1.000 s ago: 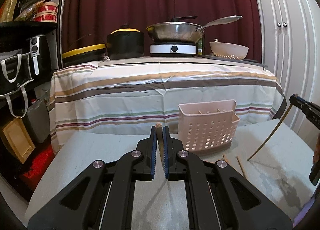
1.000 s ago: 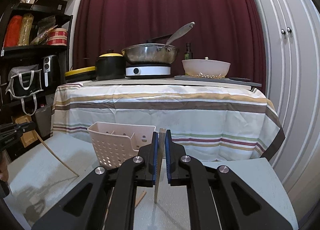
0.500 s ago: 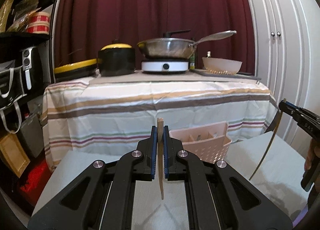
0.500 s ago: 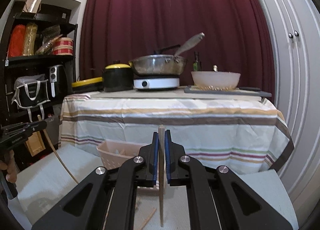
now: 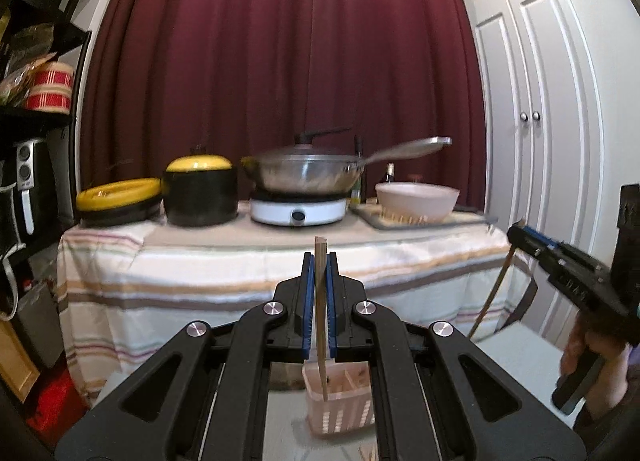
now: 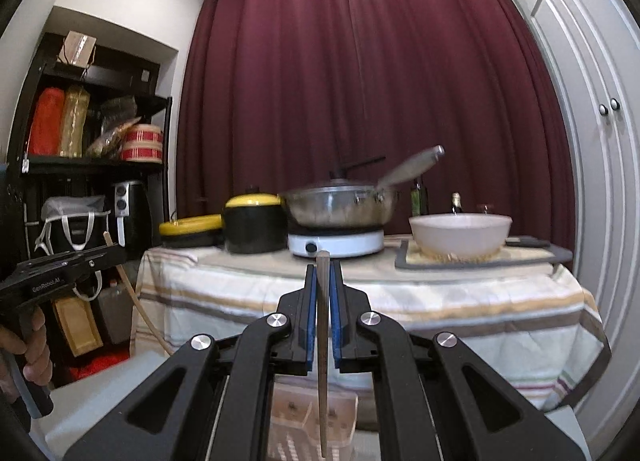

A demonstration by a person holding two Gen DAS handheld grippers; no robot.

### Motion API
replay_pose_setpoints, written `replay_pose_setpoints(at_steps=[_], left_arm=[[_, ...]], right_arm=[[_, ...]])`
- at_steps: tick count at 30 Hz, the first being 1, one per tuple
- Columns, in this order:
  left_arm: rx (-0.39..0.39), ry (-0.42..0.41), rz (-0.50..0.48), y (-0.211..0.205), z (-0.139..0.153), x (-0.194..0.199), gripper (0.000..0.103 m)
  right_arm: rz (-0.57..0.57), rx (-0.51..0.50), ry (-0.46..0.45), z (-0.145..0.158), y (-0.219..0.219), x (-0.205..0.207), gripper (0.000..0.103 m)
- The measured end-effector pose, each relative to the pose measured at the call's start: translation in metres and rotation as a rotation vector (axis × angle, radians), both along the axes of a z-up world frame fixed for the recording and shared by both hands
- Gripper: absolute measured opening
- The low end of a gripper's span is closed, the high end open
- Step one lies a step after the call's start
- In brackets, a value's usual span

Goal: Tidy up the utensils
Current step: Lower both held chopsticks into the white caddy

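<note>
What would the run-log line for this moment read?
left gripper: shut on chopstick | right gripper: shut on chopstick | both above pink caddy | not yet released

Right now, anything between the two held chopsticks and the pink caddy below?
Nothing visible. The left gripper holds its chopstick with the tip over the pink utensil caddy; the right gripper holds its chopstick above it too.

We see two slim wooden chopsticks, each upright: the left chopstick (image 5: pixel 320 301) is pale, its lower tip over the pink perforated utensil basket (image 5: pixel 340 409); the right chopstick (image 6: pixel 322 341) is darker, its tip over the same basket's divided compartments.
</note>
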State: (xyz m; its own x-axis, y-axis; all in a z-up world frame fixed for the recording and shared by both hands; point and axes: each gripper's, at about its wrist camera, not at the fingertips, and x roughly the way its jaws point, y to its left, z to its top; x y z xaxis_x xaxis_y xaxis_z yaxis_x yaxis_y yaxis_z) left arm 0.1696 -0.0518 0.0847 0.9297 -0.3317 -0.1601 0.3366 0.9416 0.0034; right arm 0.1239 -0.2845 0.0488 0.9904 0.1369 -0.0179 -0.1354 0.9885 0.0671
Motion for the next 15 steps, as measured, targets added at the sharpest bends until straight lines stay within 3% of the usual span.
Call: replay_pose_setpoints(at_steps=[6,15], left_arm=[[-0.002,-0.02,-0.003,-0.016,0.005,0.028,0.006],[0.027,0.097,-0.005,-0.028,-0.059,0.067,0.006]], right_arm=[[-0.004,0.017,-0.024,0.001,0.0,0.032,0.007],[-0.008,0.074,0.124,-0.062,-0.006,0.072,0.007]])
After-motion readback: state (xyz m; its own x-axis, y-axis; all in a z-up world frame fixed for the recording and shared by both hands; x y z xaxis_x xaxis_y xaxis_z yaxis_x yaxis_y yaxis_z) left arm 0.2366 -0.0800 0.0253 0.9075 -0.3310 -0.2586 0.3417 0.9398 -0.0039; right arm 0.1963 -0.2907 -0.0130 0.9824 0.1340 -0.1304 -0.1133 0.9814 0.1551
